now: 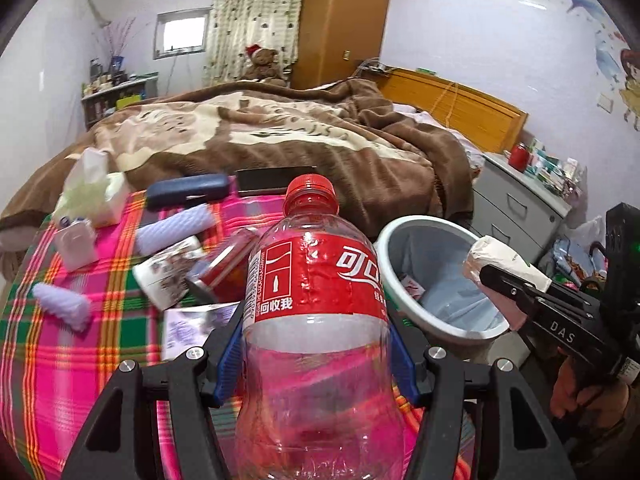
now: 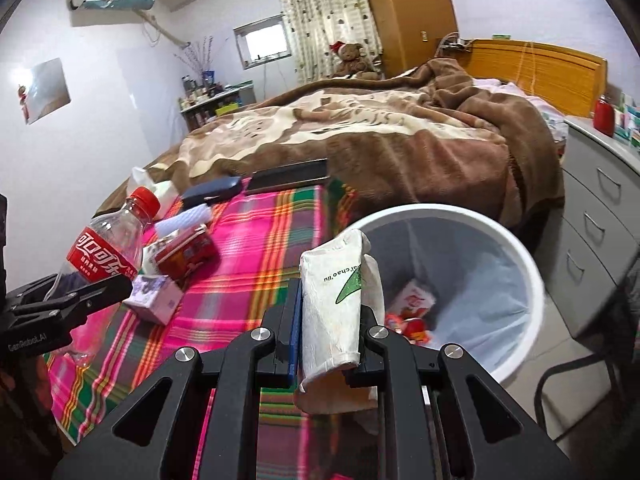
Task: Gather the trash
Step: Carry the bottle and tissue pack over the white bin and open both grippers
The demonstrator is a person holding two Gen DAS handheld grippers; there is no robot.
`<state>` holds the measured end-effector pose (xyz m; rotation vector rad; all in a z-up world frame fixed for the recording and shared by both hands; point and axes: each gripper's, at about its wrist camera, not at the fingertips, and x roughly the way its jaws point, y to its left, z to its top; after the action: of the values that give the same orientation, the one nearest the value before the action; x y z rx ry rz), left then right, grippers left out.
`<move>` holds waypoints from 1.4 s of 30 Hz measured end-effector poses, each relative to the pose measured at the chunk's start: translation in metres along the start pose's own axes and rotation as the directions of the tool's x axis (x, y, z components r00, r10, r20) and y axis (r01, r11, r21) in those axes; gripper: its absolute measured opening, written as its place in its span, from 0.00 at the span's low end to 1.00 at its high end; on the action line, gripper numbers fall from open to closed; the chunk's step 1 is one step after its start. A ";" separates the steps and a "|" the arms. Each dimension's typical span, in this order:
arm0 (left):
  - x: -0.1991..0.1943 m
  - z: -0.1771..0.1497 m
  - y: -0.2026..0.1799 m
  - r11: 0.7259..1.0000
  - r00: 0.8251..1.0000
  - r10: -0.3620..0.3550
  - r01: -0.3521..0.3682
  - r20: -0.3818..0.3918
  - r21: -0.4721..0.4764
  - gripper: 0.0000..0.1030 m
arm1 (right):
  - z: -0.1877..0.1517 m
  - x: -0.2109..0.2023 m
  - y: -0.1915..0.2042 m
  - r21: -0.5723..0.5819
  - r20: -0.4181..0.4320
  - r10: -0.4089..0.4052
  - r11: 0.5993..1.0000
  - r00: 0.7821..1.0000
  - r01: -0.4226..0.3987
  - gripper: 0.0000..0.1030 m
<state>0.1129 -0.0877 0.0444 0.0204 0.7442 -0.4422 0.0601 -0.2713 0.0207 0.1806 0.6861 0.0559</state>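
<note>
We record the left gripper (image 1: 320, 344) clamped on an empty Coca-Cola bottle (image 1: 316, 320), its blue pads pressing the clear lower body below the red label, red cap pointing away from the jaws; holding it low on the body likely keeps the neck free to tip into the bin. The right gripper (image 2: 330, 340) is closed tight on a flattened white paper cup (image 2: 334, 300) with a green mark, the crushed wall pinched between the pads and its torn rim hanging below them. Both items are carried clear of the plaid cloth (image 2: 256, 240), which lies beneath and to the left of the right jaws. Just ahead and right of the right jaws stands the white trash bin (image 2: 532, 280), lined with a pale bag and already holding a red-and-white wrapper (image 2: 414, 306); from the left wrist the bin (image 1: 384, 240) sits just right of the bottle. We judge both hands to be on the approach to the drop, the cup nearer. Further out to the left of the bottle, still on the cloth: a small carton (image 1: 168, 272), lavender rollers (image 1: 176, 226), a dark blue case (image 1: 188, 194), a tissue pack (image 1: 92, 188). Beyond lies the brown blanket (image 1: 280, 128).
</note>
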 end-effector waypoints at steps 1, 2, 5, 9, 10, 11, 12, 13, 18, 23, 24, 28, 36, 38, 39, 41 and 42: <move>0.002 0.002 -0.005 1.000 1.000 -0.013 0.013 -0.002 0.004 0.60 | 0.000 0.000 -0.004 0.004 0.001 -0.008 1.000 1.000 0.008 0.16; 0.005 0.003 -0.008 1.000 1.000 -0.022 0.022 -0.003 0.009 0.60 | 0.001 -0.001 -0.007 0.008 0.001 -0.015 1.000 1.000 0.015 0.16; 0.014 0.008 -0.024 0.998 0.999 -0.048 0.048 -0.011 0.032 0.60 | 0.002 -0.002 -0.018 0.026 0.000 -0.031 0.999 1.000 0.031 0.16; 0.026 0.013 -0.045 0.995 0.997 -0.075 0.076 -0.023 0.059 0.60 | 0.004 -0.001 -0.032 0.046 -0.002 -0.052 0.998 0.999 0.052 0.16; 0.029 0.015 -0.049 0.994 0.996 -0.084 0.086 -0.026 0.063 0.60 | 0.004 0.000 -0.036 0.053 -0.006 -0.058 0.997 0.998 0.058 0.16; 0.033 0.017 -0.054 0.993 0.995 -0.095 0.097 -0.032 0.070 0.60 | 0.004 0.001 -0.040 0.059 -0.009 -0.062 0.996 0.998 0.063 0.16; 0.037 0.019 -0.061 0.992 0.994 -0.099 0.102 -0.038 0.079 0.60 | 0.005 0.002 -0.045 0.067 -0.012 -0.069 0.995 0.998 0.070 0.16; 0.041 0.020 -0.066 0.990 0.994 -0.104 0.107 -0.044 0.088 0.60 | 0.005 0.003 -0.050 0.075 -0.018 -0.076 0.994 0.997 0.077 0.16; 0.062 0.024 -0.088 0.984 0.987 -0.140 0.147 -0.077 0.101 0.60 | 0.003 0.010 -0.064 0.092 -0.054 -0.095 0.991 0.994 0.100 0.16; 0.085 0.028 -0.103 0.980 0.981 -0.159 0.170 -0.111 0.106 0.60 | 0.000 0.017 -0.072 0.088 -0.091 -0.102 0.990 0.991 0.110 0.16; 0.089 0.028 -0.103 0.980 0.980 -0.163 0.174 -0.116 0.100 0.60 | 0.000 0.018 -0.074 0.088 -0.097 -0.101 0.990 0.990 0.110 0.16; 0.104 0.029 -0.113 0.978 0.976 -0.167 0.182 -0.138 0.102 0.60 | 0.000 0.023 -0.081 0.094 -0.118 -0.117 0.987 0.986 0.128 0.16; 0.122 0.036 -0.121 0.977 0.973 -0.185 0.197 -0.135 0.086 0.60 | 0.000 0.032 -0.088 0.074 -0.152 -0.130 0.987 0.980 0.143 0.16; 0.124 0.037 -0.122 0.976 0.973 -0.188 0.200 -0.131 0.085 0.62 | -0.001 0.032 -0.090 0.068 -0.159 -0.141 0.986 0.977 0.154 0.18; 0.125 0.038 -0.123 0.976 0.973 -0.188 0.200 -0.135 0.088 0.62 | -0.001 0.033 -0.090 0.068 -0.164 -0.142 0.986 0.976 0.155 0.24; 0.124 0.038 -0.123 0.975 0.973 -0.188 0.201 -0.131 0.096 0.63 | -0.002 0.032 -0.090 0.068 -0.158 -0.150 0.984 0.976 0.162 0.46; 0.122 0.038 -0.123 0.975 0.974 -0.187 0.199 -0.129 0.095 0.63 | -0.002 0.031 -0.090 0.067 -0.152 -0.151 0.984 0.977 0.163 0.59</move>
<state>0.1680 -0.2525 0.0084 0.0759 0.8431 -0.6714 0.0816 -0.3559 -0.0165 0.1993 0.8483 -0.1107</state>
